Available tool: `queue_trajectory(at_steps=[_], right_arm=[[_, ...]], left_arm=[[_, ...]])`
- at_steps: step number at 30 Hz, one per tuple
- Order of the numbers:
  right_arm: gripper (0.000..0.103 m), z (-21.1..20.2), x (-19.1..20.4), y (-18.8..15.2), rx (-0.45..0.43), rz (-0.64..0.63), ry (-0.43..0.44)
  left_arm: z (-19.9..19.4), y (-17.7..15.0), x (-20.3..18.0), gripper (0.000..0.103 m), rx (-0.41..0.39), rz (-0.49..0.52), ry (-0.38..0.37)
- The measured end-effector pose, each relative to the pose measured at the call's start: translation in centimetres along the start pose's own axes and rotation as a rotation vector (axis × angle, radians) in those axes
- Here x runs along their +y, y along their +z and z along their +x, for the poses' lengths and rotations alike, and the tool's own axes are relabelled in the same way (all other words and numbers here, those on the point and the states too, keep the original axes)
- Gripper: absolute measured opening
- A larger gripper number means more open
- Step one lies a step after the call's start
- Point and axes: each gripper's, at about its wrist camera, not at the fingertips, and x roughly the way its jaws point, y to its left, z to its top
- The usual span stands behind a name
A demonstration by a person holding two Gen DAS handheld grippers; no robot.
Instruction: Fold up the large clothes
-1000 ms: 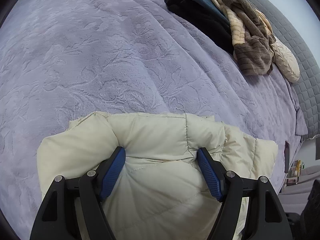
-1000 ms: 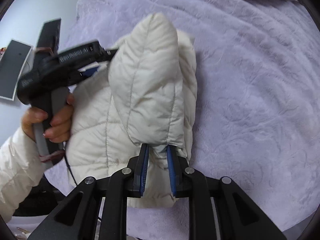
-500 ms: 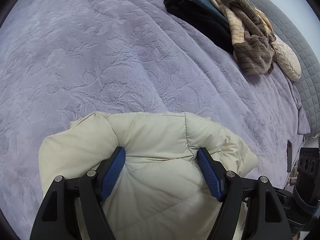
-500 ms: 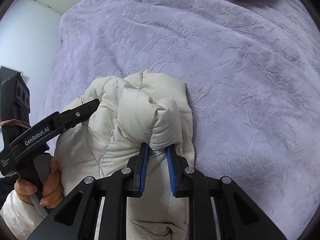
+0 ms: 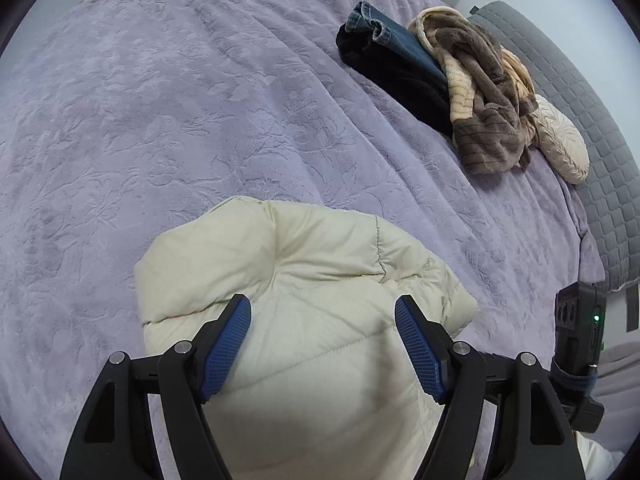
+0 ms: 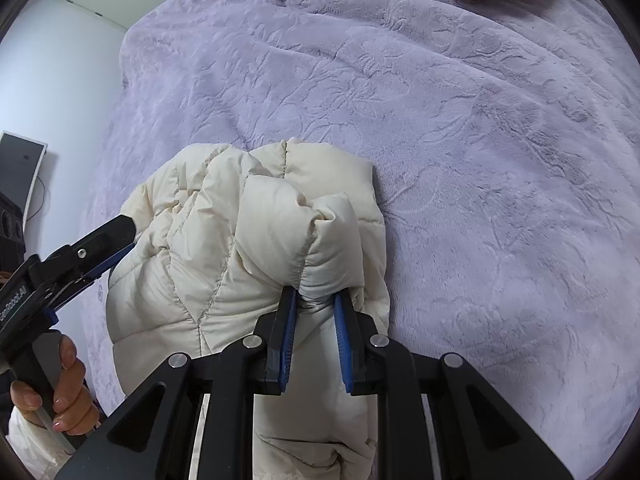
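A cream puffer jacket (image 5: 320, 320) lies bunched on the purple bedspread (image 5: 200, 120). My left gripper (image 5: 323, 312) hovers just above it, pointing steeply down. Its jaws stand wide open, the blue pads clear of the fabric. In the right wrist view one of its fingers (image 6: 120, 232) sits at the left edge of the jacket (image 6: 224, 248). My right gripper (image 6: 316, 300) is shut on the grey cuff end of a folded-over sleeve (image 6: 320, 240), low over the jacket's right side.
At the bed's far right lies a pile of clothes: dark jeans (image 5: 384, 52), a brown striped fleece (image 5: 480, 92) and a cream quilted piece (image 5: 560, 148), next to a grey quilted headboard (image 5: 592, 120). A person's hand (image 6: 68, 396) grips the left tool's handle.
My left gripper has lifted off the jacket, which now looks smaller below it. My right gripper has brought the raised sleeve down and across the jacket.
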Motion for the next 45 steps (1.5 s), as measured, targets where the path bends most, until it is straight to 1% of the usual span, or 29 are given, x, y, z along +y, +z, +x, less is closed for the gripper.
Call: queue_trajectory(at_steps=[6,15,23,28,35,37,39,41,42,43,45], right_arm=[[0.024,0.3,-0.5,0.2,0.01,0.034,0.008],[0.025,-0.9,0.1,-0.1,0.015,0.013,0.003],[0.025,-2.2,1.3,-0.4,0.026,-0.027,-0.009],[0.033,-2.6,2.0,-0.9,0.034,-0.043,-0.025],[0.036,-3.6,2.7,-2.1,0.054,-0.071,-0.041],[0.045,-4.0,3.0,-2.4,0.057,-0.081,-0.045],[0.049,-4.6,3.5,-2.8,0.056,-0.096,-0.044],[0.05,-5.2,4.1,-3.2,0.061,-0.112,-0.05],[0.052,-5.5,4.5,-3.4,0.064,-0.12,-0.051],[0.057,-5.9,4.8,-3.5,0.064,-0.129,-0.054],[0.063,-6.8,5.5,-3.7,0.061,-0.15,-0.059]], left_arm=[[-3.0,-1.7,0.8,0.076,-0.021,-0.016,0.013],[-5.9,-4.4,2.1,0.076,-0.021,-0.041,0.036],[-6.8,-6.1,2.3,0.076,0.001,-0.054,0.056],[-7.0,-6.9,2.2,0.076,0.016,-0.064,0.067],[-7.7,-7.9,1.9,0.076,0.03,-0.074,0.09],[-8.1,-8.2,1.8,0.076,0.03,-0.077,0.099],[-8.6,-8.4,1.6,0.076,0.026,-0.075,0.118],[-9.2,-8.6,1.6,0.076,0.017,-0.077,0.132],[-9.6,-8.7,1.6,0.076,0.013,-0.08,0.14],[-10.0,-8.8,1.6,0.076,0.009,-0.083,0.148],[-10.7,-9.1,1.6,0.076,0.009,-0.09,0.165]])
